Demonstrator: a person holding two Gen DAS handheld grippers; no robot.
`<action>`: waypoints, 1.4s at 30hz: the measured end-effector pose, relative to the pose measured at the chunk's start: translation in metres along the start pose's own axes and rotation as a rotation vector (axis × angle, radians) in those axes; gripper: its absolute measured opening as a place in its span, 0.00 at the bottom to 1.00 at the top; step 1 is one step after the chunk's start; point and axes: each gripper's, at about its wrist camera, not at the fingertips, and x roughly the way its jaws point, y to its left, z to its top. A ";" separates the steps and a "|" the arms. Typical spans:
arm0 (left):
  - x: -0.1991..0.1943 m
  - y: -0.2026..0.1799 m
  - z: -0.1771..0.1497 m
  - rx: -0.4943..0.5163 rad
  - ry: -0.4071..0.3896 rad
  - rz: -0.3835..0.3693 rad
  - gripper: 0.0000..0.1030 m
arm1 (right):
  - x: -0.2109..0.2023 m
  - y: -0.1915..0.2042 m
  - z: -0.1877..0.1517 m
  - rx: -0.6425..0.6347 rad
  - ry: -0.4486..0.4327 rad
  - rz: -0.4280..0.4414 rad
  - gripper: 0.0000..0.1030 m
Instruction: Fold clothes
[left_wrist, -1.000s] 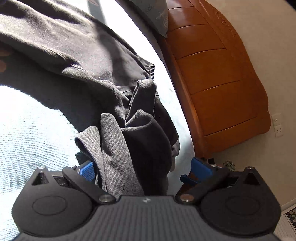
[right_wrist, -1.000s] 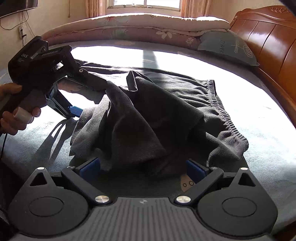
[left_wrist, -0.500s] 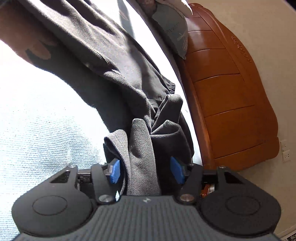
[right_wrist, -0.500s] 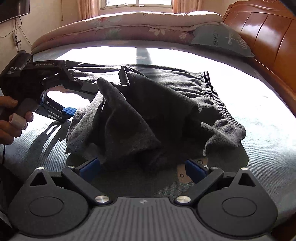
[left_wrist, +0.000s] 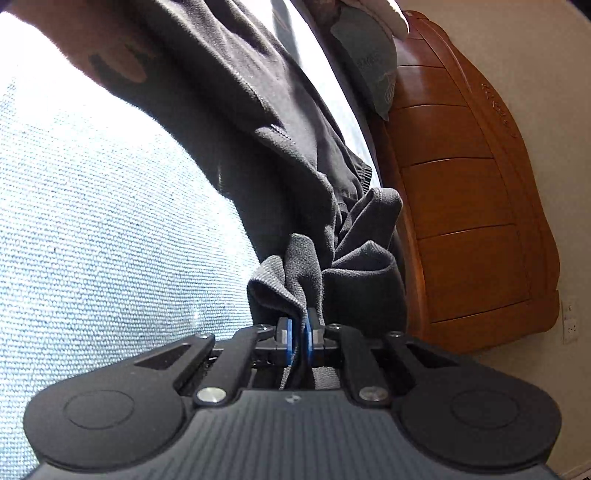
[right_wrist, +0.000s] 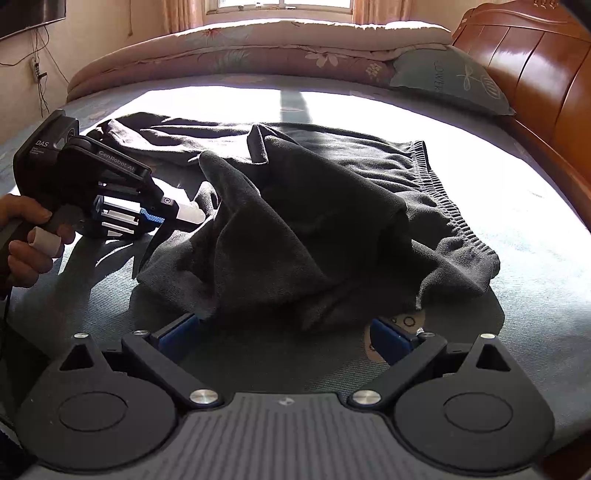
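We are over a bed with a pale blue sheet, sunlight falling bright across its middle. A rolled floral quilt lies along the far edge under a window, a blue-green pillow rests by the carved wooden headboard, and a dark screen hangs on the wall at far left with cables dangling below it.

The dark grey garment lies crumpled in the middle of the bed, its ribbed band running down our right side and folds heaped up toward us.

From the right wrist we see the left gripper come in from the left, a hand wrapped on its handle, its tip buried in the edge of the cloth. That heap of fabric blocks the tip itself. The left wrist view settles it: the left gripper has its blue pads closing in, nearly together, with a pinched fold of the garment squeezed between them.

The right gripper hovers low at the near edge of the cloth, jaws spread wide, holding nothing; the fabric sits just ahead of its blue pads.

Only the left wrist view shows a wall socket beyond the headboard. No containers here, only bedding.
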 end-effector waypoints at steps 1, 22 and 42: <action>-0.002 -0.003 0.000 0.011 -0.004 0.014 0.09 | 0.000 0.000 0.000 -0.002 0.000 -0.002 0.97; -0.215 0.003 -0.016 0.066 -0.291 0.223 0.05 | -0.012 0.004 0.005 -0.014 -0.032 -0.020 0.97; -0.303 0.043 -0.004 -0.046 -0.444 0.497 0.04 | -0.013 0.009 0.011 -0.013 -0.028 -0.011 0.97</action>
